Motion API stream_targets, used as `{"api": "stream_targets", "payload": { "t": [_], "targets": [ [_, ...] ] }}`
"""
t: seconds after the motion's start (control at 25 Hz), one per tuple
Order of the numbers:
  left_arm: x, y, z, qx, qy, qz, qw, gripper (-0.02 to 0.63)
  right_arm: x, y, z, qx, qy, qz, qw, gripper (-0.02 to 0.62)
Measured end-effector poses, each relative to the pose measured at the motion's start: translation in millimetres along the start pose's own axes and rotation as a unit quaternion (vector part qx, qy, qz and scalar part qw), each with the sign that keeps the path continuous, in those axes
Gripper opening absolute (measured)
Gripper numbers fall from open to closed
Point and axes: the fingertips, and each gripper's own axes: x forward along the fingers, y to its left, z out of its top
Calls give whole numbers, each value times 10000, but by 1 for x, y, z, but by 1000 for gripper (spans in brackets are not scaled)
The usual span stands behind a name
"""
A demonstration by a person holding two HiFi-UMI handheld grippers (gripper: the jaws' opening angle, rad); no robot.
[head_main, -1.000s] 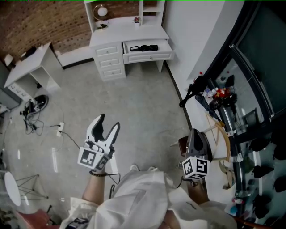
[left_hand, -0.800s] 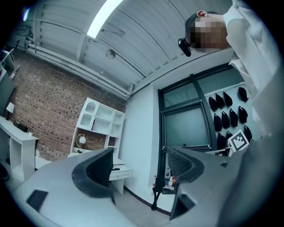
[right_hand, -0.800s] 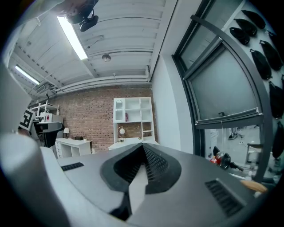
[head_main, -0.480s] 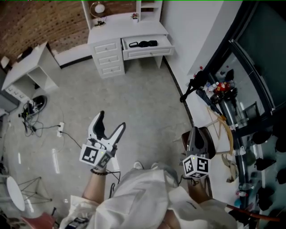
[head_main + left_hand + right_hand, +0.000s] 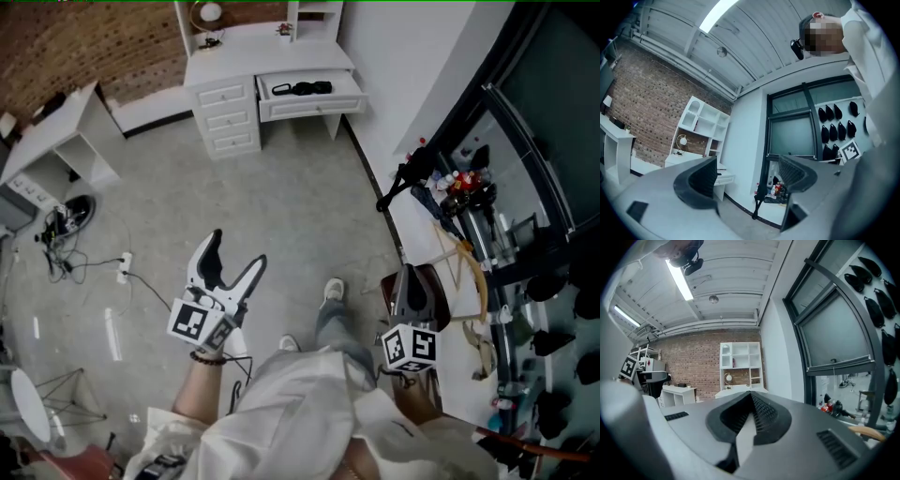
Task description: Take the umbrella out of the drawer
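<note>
Stands on the grey floor (image 5: 281, 216), well apart from the white desk (image 5: 272, 52) against the far wall, one shoe (image 5: 331, 289) stepped forward. Holds the left gripper (image 5: 237, 250) out ahead on a bare forearm, about level and tipped slightly up, aimed toward the desk in the head view, marker cube facing the camera. Carries the right gripper (image 5: 410, 277) closer to the body on the right side, level, aimed the same way.

Far ahead, finds the umbrella (image 5: 302, 89) lying flat in the open drawer (image 5: 312, 110) on the desk's right side. Black and folded, with its long axis running left to right along the drawer's width, parallel to the drawer front. Too small to tell which end is the handle. Well apart from both grippers.

In the left gripper view, shows the jaws spread as wide as they go, having just been opening, with nothing between them but the room beyond. Touches nothing. In the right gripper view, shows the jaws closed together, ribbed pads meeting at the tip, gripping nothing.
</note>
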Motion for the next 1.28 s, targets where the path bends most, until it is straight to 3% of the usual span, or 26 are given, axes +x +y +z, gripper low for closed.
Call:
{"api": "stream_targets", "payload": {
  "t": [0.52,1.28],
  "targets": [
    [47,19,-6,66,1,165,9998,394,65,-12,-5,61,-5,237,9997,17],
    [268,56,-28,163,193,294,9992,394,271,-107,-6,342,152,664,9971,17]
  ]
}}
